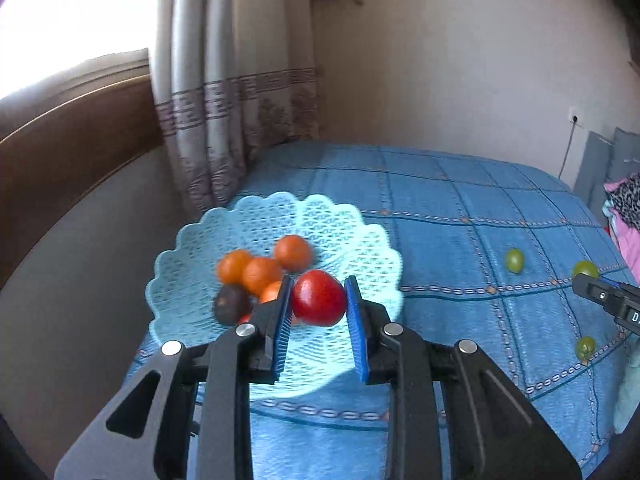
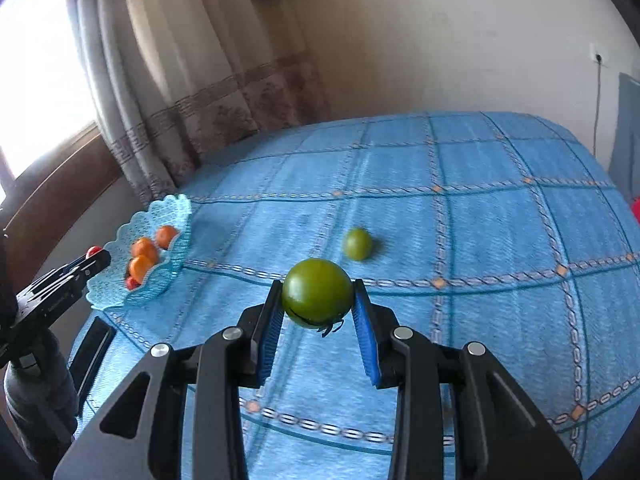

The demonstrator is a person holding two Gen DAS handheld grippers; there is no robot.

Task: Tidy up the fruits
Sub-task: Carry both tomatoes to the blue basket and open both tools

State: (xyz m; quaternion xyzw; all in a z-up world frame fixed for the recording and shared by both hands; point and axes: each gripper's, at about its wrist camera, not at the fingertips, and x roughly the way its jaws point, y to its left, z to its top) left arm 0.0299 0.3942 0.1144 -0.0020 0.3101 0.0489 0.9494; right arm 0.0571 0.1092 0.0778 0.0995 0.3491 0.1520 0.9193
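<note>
My backdrop: patterned curtain (image 1: 236,92); bright window (image 1: 60,12); wall socket (image 1: 575,119); pink, leopard-print cloth (image 1: 626,208) at right.

Bedroom in a home — a bed spread with a blue checked quilt (image 2: 460,240), long patterned curtains (image 1: 236,92) beside a bright window (image 1: 60,20), a dark wooden headboard (image 1: 68,136) along the left, plain cream wall (image 1: 460,52) with a socket (image 1: 575,118) — clothes heaped at the right edge.
</note>
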